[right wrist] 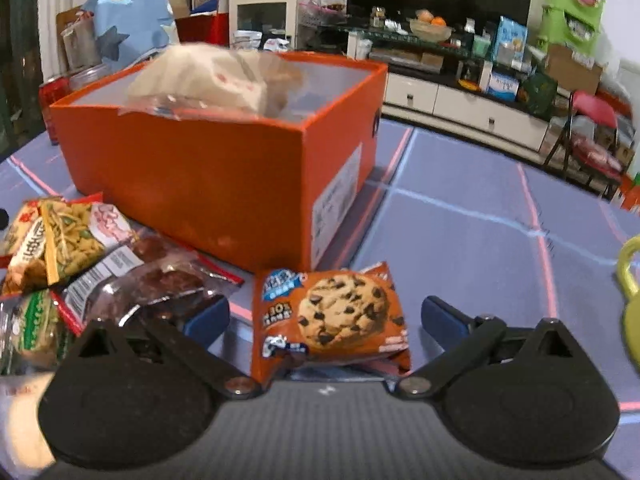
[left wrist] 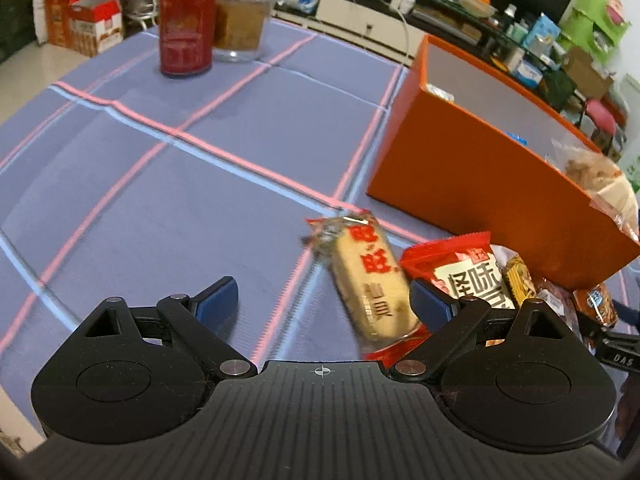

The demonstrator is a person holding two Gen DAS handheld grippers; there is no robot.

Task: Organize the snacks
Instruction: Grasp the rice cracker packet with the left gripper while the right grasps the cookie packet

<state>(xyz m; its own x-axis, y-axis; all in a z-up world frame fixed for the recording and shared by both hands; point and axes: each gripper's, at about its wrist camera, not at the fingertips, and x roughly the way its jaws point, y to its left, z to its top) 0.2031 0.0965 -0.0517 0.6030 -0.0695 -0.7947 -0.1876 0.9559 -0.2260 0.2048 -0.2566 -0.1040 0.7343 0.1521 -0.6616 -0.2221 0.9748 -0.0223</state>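
Note:
In the left wrist view my left gripper (left wrist: 324, 300) is open just above the purple cloth. A beige rice cracker packet (left wrist: 368, 280) lies between its fingers, close to the right fingertip (left wrist: 430, 304), and no pad presses on it. A red snack bag (left wrist: 468, 276) lies beside it. In the right wrist view my right gripper (right wrist: 326, 320) stands open around a chocolate chip cookie packet (right wrist: 340, 316) on the table, with a gap on both sides. The orange box (right wrist: 224, 184) stands right behind, with a pale clear bag (right wrist: 208, 80) sticking out of its top.
A heap of snack bags (right wrist: 68, 240) and a dark dried-fruit packet (right wrist: 152, 280) lie left of the cookie. A red can (left wrist: 186, 24) and a plastic cup (left wrist: 244, 20) stand at the far table edge. A yellow-green object (right wrist: 630, 280) sits at the right.

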